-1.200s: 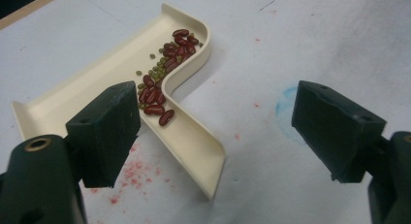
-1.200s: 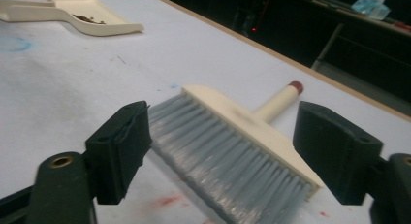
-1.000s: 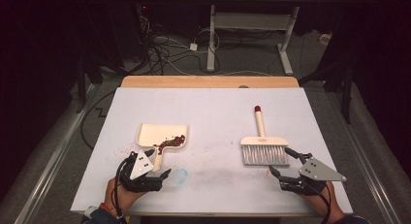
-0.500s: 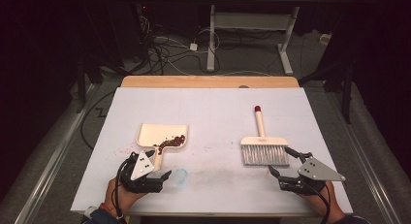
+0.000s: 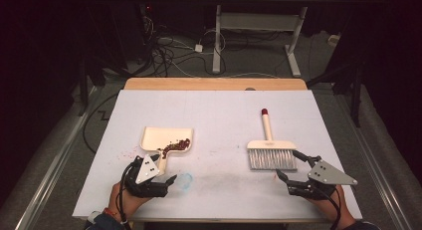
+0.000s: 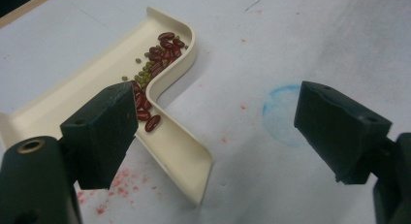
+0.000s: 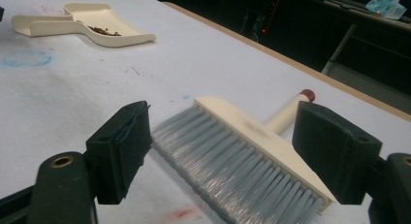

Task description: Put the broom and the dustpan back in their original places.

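Hand-held gripper (image 5: 291, 166) level, agape, by brush (image 5: 271, 150)

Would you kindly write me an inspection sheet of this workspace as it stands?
Surface: white table, red specks and a blue ring mark.
Job's things: cream dustpan holding beans; brush lying flat, bristles toward the person.
Clutter: nothing seen.
Grippers: left tongs open beside the dustpan handle; right tongs open at the bristles, holding nothing.
Cables: loose tangle on the floor beyond the table.
Surroundings: dark room, desk legs behind.
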Demonstrator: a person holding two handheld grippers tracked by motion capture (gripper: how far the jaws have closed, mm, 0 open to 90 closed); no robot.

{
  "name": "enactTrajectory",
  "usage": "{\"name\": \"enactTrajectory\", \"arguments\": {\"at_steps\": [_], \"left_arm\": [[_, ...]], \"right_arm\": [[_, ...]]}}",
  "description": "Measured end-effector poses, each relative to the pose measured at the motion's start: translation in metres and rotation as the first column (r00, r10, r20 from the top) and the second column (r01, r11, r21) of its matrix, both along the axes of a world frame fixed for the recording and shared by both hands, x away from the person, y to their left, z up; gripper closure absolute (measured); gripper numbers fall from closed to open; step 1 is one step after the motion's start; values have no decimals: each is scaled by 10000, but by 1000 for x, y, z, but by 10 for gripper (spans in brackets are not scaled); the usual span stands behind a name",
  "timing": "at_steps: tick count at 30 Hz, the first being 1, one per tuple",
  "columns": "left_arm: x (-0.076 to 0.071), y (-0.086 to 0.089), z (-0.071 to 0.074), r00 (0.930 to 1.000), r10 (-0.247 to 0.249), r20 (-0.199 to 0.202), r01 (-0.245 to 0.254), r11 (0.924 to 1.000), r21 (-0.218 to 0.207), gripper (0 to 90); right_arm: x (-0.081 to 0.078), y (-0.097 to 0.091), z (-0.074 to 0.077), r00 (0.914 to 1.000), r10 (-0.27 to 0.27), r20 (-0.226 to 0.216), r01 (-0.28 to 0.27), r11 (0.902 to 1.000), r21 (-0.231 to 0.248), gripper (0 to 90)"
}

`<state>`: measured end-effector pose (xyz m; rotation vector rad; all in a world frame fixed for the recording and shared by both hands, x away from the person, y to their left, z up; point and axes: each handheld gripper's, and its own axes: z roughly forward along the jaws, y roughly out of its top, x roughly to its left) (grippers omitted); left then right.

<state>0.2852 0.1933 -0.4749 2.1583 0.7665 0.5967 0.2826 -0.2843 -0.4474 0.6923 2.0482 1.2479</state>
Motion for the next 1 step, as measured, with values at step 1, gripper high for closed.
{"name": "enactTrajectory", "arguments": {"at_steps": [1], "left_arm": [[0,-1,0,10000,18,9,-18,10000,14,153]], "right_arm": [[0,0,0,10000,-21,7,21,10000,-21,220]]}}
